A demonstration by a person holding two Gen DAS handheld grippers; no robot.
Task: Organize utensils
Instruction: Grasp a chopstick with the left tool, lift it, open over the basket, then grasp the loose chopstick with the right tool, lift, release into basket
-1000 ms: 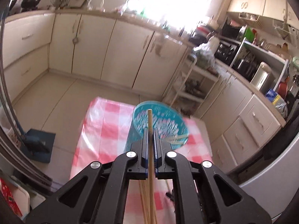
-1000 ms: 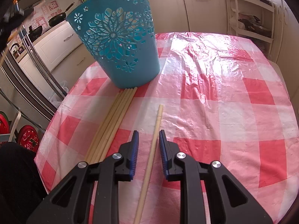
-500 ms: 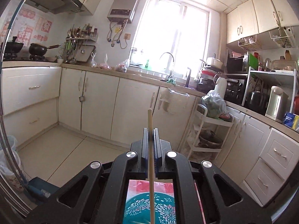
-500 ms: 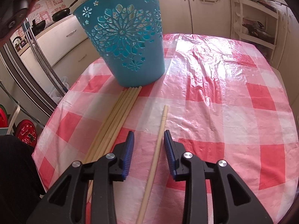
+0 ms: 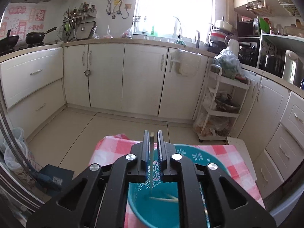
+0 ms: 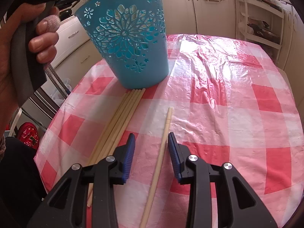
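A teal cut-out basket (image 6: 131,43) stands on the red-checked tablecloth (image 6: 228,102). My left gripper (image 5: 152,138) is above the basket (image 5: 195,157), jaws parted, with one chopstick (image 5: 151,161) standing loose between them, its lower end inside the basket. More chopsticks (image 5: 167,199) lie on the basket floor. My right gripper (image 6: 151,140) is open low over the table, straddling a single chopstick (image 6: 161,152). A bundle of several chopsticks (image 6: 117,125) lies to its left, tips against the basket.
The left hand and gripper handle (image 6: 32,43) hang at the upper left in the right wrist view. Kitchen cabinets (image 5: 133,79) and a white trolley (image 5: 220,104) stand beyond the table. The table edge (image 6: 49,133) drops off at the left.
My left gripper has tipped down over the basket and opened, and the chopstick has slid down into the basket. My right gripper has opened wider around the single chopstick.
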